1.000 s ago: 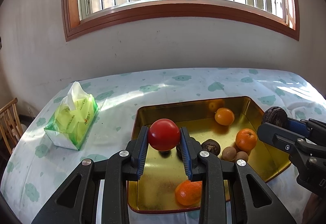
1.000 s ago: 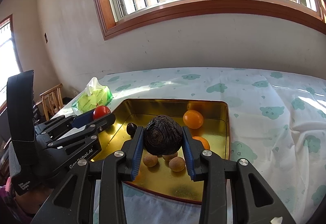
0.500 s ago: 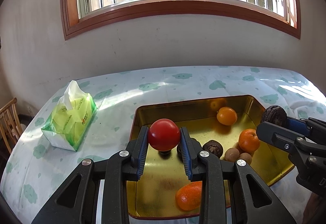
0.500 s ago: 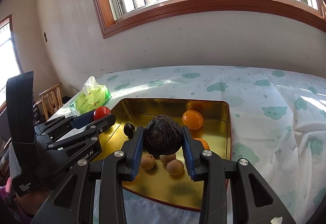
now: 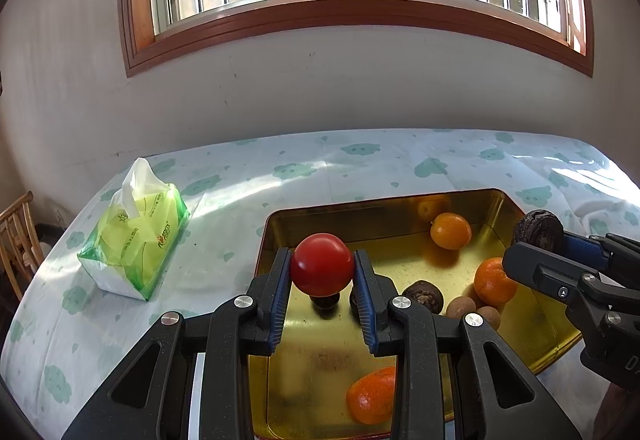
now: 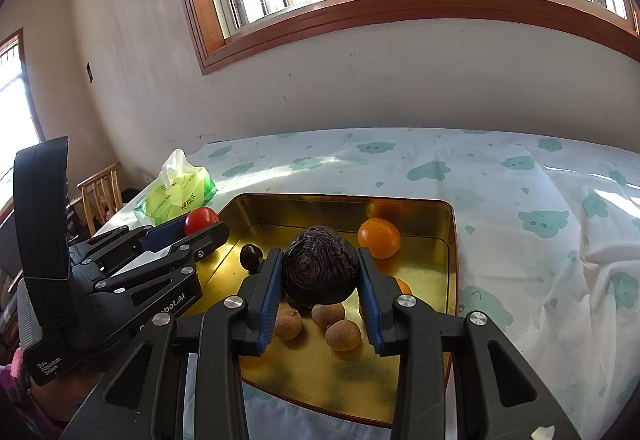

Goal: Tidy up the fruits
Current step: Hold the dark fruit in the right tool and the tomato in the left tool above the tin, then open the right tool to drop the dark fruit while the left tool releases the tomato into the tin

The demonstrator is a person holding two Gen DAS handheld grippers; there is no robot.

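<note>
Fruit is sitting clamped in both grippers above the golden tray (image 5: pixel 400 200): the left gripper (image 5: pixel 322 274) is squeezing a red tomato (image 5: pixel 322 265) between its blue fingers (image 5: pixel 280 292), and the right gripper (image 6: pixel 319 272) is gripping a dark wrinkled fruit (image 6: pixel 319 269) the same way. Each load is hanging over the tray's near half, the tomato toward the left wall, the dark fruit nearer the middle, so the floor straight below is the closest landing spot for either hand. Both fruits are roundish, with no long axis to line up. Under the tomato, two small dark fruits are lying close together; under the right fingers, three brown longans (image 6: pixel 343 336) are clustering, with an orange (image 6: pixel 379 237) beyond and another partly hidden. Open gold floor is showing at the near left, beside a third orange (image 5: pixel 372 396). Outside the rim, the cloud-print cloth on the bench (image 5: pixel 360 160) is offering plenty of room, apart from the tissue pack (image 5: pixel 136 240) standing well off to the left.
</note>
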